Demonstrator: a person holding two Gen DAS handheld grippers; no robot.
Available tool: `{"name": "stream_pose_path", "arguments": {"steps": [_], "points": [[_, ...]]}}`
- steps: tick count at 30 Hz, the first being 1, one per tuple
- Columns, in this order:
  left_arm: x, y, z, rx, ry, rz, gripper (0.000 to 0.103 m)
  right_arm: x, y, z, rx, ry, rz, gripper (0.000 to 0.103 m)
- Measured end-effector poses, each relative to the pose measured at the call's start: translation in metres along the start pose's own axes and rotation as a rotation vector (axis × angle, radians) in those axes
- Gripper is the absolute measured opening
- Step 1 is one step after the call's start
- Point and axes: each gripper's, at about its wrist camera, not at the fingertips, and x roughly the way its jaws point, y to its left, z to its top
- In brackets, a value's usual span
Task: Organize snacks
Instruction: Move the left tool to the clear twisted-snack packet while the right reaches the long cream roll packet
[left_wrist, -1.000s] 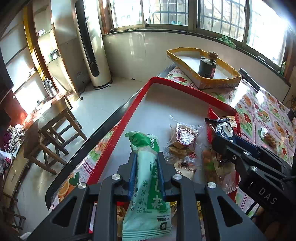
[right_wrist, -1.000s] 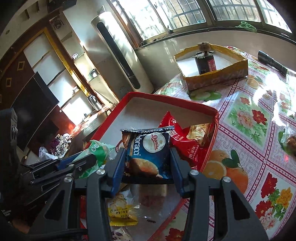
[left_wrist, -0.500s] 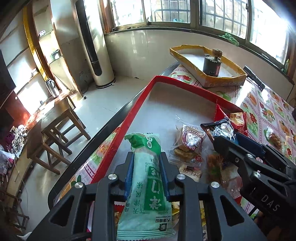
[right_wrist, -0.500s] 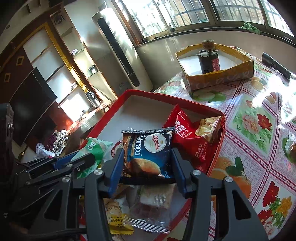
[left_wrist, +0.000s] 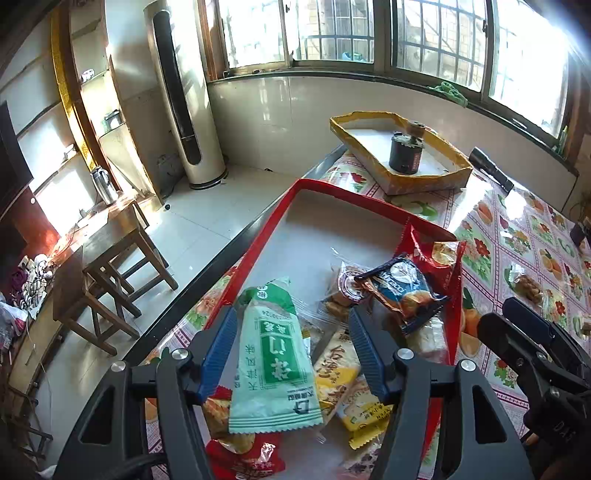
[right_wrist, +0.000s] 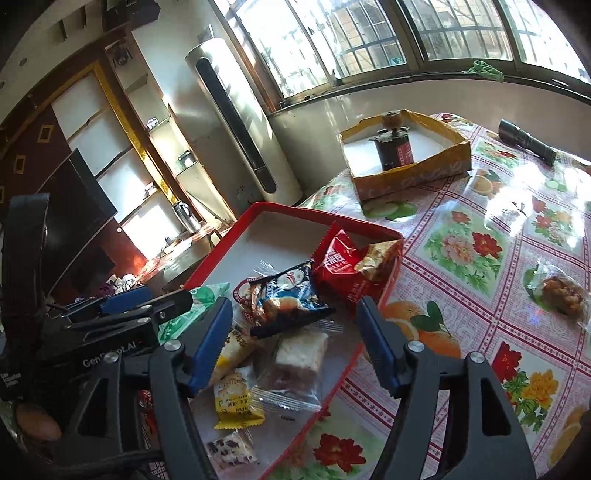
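Left claw (left_wrist: 291, 350): fingers apart, green packet (left_wrist: 271, 363) lying loose between them, inside the red tray (left_wrist: 258, 254).
Right claw (right_wrist: 295, 343): fingers apart, gripping nothing.
Blue packet (right_wrist: 286, 299): on the snack pile in the red tray.
Stray snack (right_wrist: 561, 291): on the worktop (right_wrist: 480, 236), well right of the tray.

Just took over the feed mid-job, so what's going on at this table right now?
A person with two handheld grippers is sorting snacks into the red tray. Both grippers are open: the left gripper straddles a green packet lying in the tray, and the right gripper sits above a blue biscuit packet resting on the pile. One clear-wrapped snack is out on the floral tablecloth.
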Motion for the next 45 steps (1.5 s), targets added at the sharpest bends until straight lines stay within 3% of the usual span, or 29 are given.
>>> {"name": "stream_pose_path", "arguments": {"steps": [7, 19, 28, 38, 45], "points": [[-0.015, -0.030, -0.008, 0.058, -0.011, -0.051, 0.067, -0.048, -0.043, -0.024, 0.088, -0.048, -0.079, 0.080], [-0.035, -0.090, -0.022, 0.175, -0.012, -0.133, 0.068, -0.120, -0.114, -0.056, 0.221, -0.094, -0.200, 0.080], [-0.042, -0.124, -0.030, 0.248, -0.011, -0.173, 0.069, -0.152, -0.137, -0.068, 0.262, -0.124, -0.248, 0.080], [-0.019, -0.211, -0.039, 0.586, -0.032, -0.214, 0.070, -0.177, -0.175, -0.084, 0.362, -0.136, -0.319, 0.080], [0.001, -0.257, -0.034, 0.695, 0.039, -0.335, 0.070, -0.195, -0.206, -0.090, 0.451, -0.156, -0.375, 0.080]]}}
